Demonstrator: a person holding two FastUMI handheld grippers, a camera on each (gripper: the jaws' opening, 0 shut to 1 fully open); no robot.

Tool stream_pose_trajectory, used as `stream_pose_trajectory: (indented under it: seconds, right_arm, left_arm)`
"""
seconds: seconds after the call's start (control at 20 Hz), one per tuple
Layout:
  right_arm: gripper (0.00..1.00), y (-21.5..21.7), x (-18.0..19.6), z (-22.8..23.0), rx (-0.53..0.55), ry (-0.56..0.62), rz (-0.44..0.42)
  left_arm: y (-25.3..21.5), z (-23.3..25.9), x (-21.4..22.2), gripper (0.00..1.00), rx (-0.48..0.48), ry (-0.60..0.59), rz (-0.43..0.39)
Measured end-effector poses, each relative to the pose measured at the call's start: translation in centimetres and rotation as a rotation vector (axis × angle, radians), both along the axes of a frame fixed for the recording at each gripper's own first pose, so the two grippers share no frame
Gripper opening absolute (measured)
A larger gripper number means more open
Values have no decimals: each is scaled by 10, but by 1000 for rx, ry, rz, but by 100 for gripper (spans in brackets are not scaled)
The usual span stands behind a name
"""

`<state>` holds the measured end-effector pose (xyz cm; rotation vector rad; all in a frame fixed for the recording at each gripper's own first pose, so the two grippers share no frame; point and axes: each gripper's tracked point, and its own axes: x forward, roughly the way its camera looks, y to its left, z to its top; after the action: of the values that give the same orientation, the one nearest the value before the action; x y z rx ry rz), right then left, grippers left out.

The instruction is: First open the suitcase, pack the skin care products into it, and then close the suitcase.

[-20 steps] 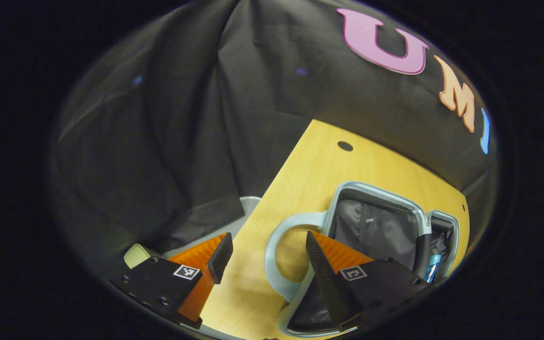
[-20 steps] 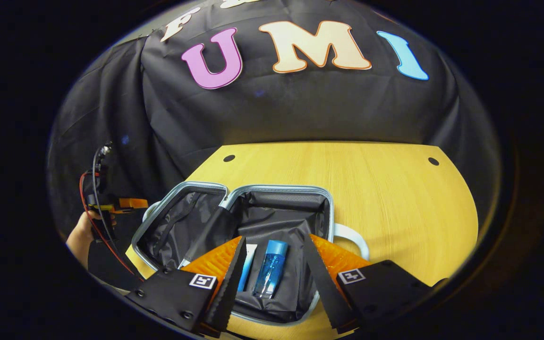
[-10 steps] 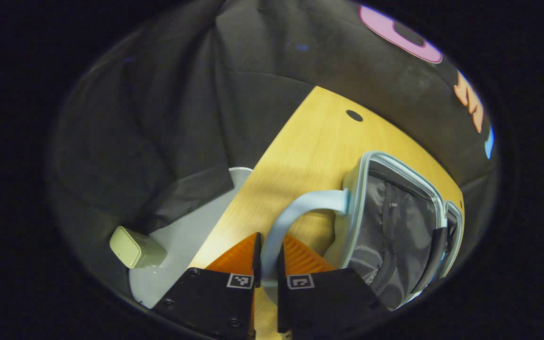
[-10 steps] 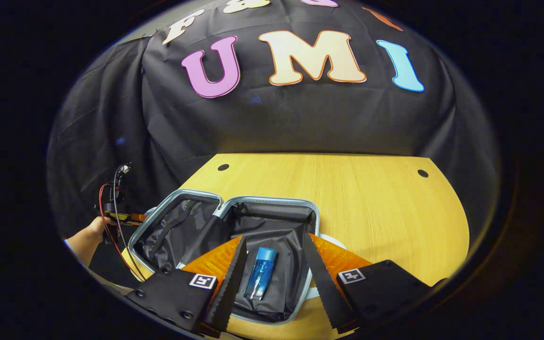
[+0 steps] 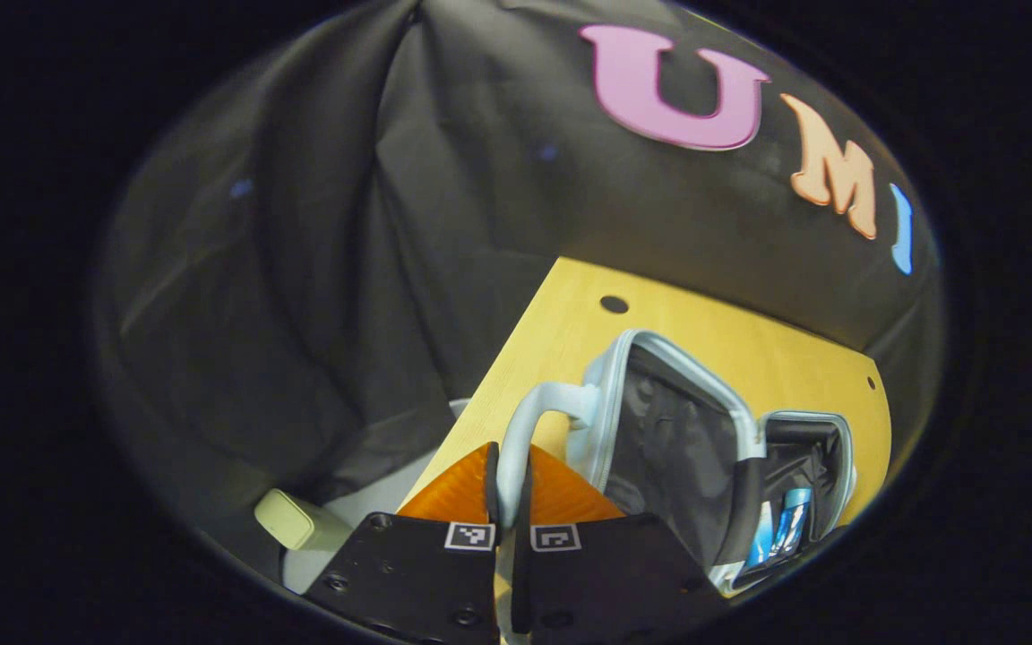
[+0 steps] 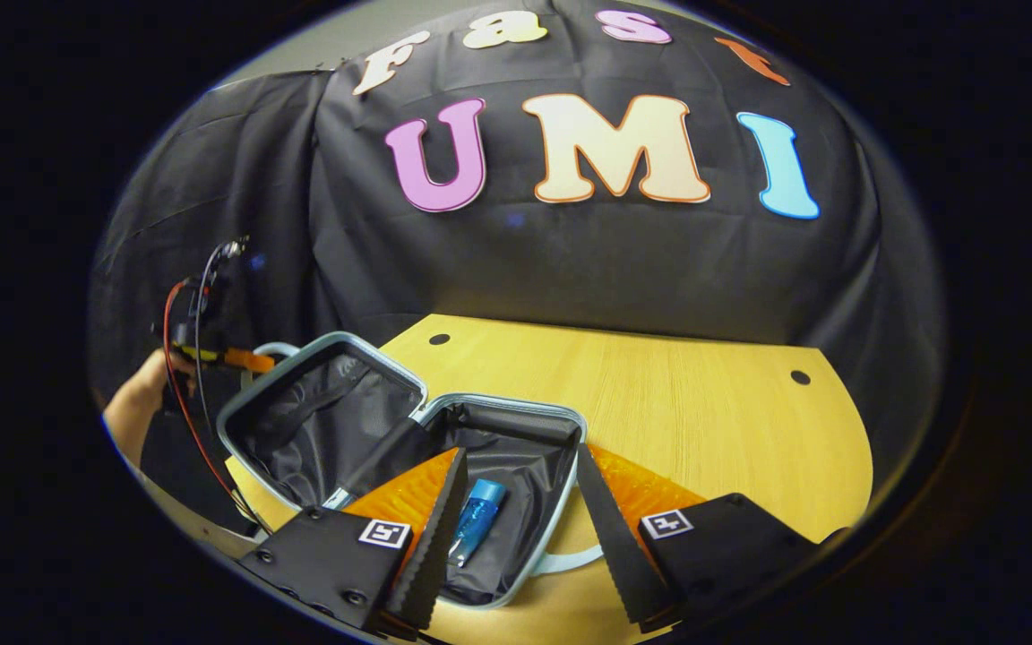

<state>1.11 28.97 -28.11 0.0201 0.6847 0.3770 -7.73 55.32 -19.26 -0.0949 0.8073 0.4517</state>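
A pale blue suitcase (image 6: 516,414) with black lining lies open on the wooden table (image 6: 704,430). Its lid half (image 6: 310,421) is tilted up off the table. In the left gripper view my left gripper (image 5: 507,479) is shut on the lid's pale handle (image 5: 529,421), and the lid (image 5: 659,439) stands raised beside it. A blue skin care bottle (image 6: 478,520) lies in the base half, seen also as the blue bottle (image 5: 780,533) from the left. My right gripper (image 6: 516,506) hovers open above the base half, holding nothing. The left gripper (image 6: 211,354) and a hand (image 6: 135,399) show at the lid's far side.
A pale green box (image 5: 288,520) lies on a grey floor (image 5: 337,528) beyond the table's left edge. The table has small dark holes (image 6: 800,377) near its back edge. Bare wood (image 6: 731,448) spreads right of the suitcase.
My left gripper closed on the lid's handle and has lifted the lid half off the table toward the base. My right gripper has drawn back from the base, staying open.
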Motion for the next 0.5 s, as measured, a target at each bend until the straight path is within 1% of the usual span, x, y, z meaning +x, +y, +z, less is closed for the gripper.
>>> stream_pose_trajectory:
  seconds: [0.1,0.3,0.5]
  right_arm:
    - [79,-4,-7,4,27,3,21]
    - [78,-25,-11,18,39,-29,51]
    - [78,-54,-15,24,59,-38,37]
  left_arm:
    - [-26,24,6,0,29,-20,-29]
    - [-77,59,11,0,32,-76,-68]
    - [-127,91,22,0,29,-119,-126]
